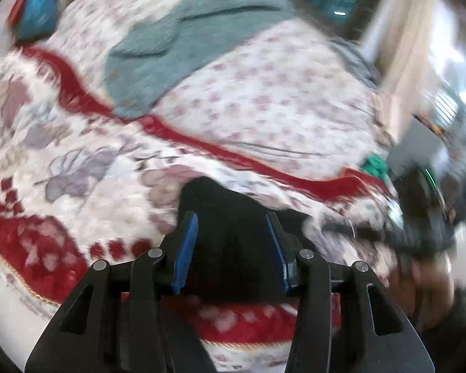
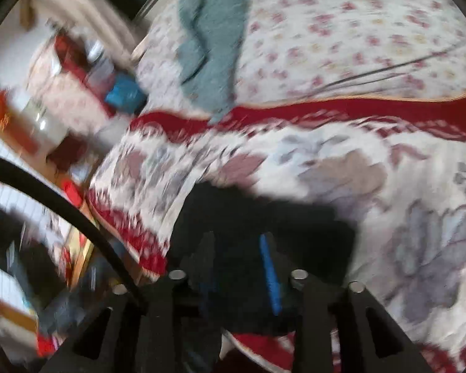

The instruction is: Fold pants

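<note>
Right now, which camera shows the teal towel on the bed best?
The left wrist view: the teal towel lies spread out nearly whole on the flowered bedspread. The right wrist view shows it narrower, cropped by the top edge.

Floral bedspread (image 1: pixel 264 99) – red-bordered, teal blanket (image 1: pixel 158 56), bright window (image 1: pixel 450 62)

Both views daylit, heavy motion smear, fisheye bending at dark rims. Blown-out glare at bright window area (image 1: pixel 450 71) in left view. Sharpest: black gripper linkage with blue pads (image 1: pixel 230 245).
</note>
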A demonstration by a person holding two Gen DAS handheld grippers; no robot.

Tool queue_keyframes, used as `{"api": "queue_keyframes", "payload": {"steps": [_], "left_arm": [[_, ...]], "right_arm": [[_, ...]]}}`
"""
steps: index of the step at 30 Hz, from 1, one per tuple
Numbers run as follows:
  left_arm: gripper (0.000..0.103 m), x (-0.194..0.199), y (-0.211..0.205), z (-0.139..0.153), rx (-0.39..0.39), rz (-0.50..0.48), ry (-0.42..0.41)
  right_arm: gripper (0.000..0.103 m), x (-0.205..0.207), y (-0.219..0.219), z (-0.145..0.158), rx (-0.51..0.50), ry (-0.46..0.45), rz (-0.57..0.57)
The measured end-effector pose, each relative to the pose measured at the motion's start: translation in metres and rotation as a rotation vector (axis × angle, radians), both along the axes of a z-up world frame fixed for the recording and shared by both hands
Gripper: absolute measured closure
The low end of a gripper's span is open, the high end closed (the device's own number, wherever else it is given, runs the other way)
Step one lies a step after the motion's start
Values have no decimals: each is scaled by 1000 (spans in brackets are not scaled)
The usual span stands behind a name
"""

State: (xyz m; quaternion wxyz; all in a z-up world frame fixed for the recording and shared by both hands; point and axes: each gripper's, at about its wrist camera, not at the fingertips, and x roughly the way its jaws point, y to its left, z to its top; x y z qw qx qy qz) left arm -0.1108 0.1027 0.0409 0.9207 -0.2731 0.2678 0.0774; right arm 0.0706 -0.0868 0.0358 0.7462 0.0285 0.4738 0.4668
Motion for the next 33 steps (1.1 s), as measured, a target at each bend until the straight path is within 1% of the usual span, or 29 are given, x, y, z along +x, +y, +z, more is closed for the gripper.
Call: {"api": "queue_keyframes", "payload": {"steps": [1,2,3,4,5,6,7,8,10,12,14,16,18,19,20,21,23,24,25,26,28,29,33], "left_arm": [[61,10,9,-7,-52,-23,21],[61,24,12,-15,-101,-59,50],[61,34,11,-23,-121,-93,74],[61,46,7,-33,-128,-130,112],[61,55,2,-46,-123,-148,174],[61,65,-3,-60,-106,-144,244],[61,70,-7,-68,-70,-137,274],[61,70,-12,-68,-23,-139,261],[61,70,-16,-64,6,-138,271],[61,66,-17,-51,34,-125,265],[61,61,-17,-33,82,-106,225],[61,63,-14,-14,131,-83,183],[61,79,-9,-4,134,-82,178],[61,90,-7,-2,133,-88,190],[61,100,-2,-6,128,-101,210],[61,116,2,-16,117,-117,263],[61,136,4,-36,109,-145,347],[60,147,3,-49,137,-161,388],[58,153,1,-58,171,-172,406],[57,155,0,-63,197,-176,402],[57,157,2,-67,186,-172,395],[57,157,3,-67,180,-167,394],[57,153,0,-67,196,-156,382]], "right_arm": [[72,-9,7,-8,-38,-24,9],[72,-17,13,-22,-100,-56,7],[72,-20,16,-37,-172,-78,-23],[72,-20,16,-50,-223,-80,-46],[72,-20,12,-66,-222,-65,-59],[72,-21,4,-71,-169,-74,-68],[72,-21,0,-72,-141,-79,-70],[72,-20,-4,-73,-118,-68,-74],[72,-20,-6,-73,-111,-60,-78],[72,-20,0,-70,-141,-67,-64],[72,-22,6,-60,-185,-80,-47],[72,-24,13,-43,-204,-132,-46],[70,-23,22,-22,-242,-242,-61],[70,-20,27,-17,-260,-267,-60],[70,-14,33,-15,-281,-279,-53],[70,-6,41,-16,-303,-282,-40],[70,10,54,-30,-379,-290,-15],[69,18,58,-43,-433,-293,-12],[66,23,60,-54,-462,-279,-5],[64,25,55,-63,-436,-279,1],[64,21,47,-66,-398,-319,10],[64,19,45,-66,-388,-326,7],[64,19,42,-66,-383,-332,-3]]}}
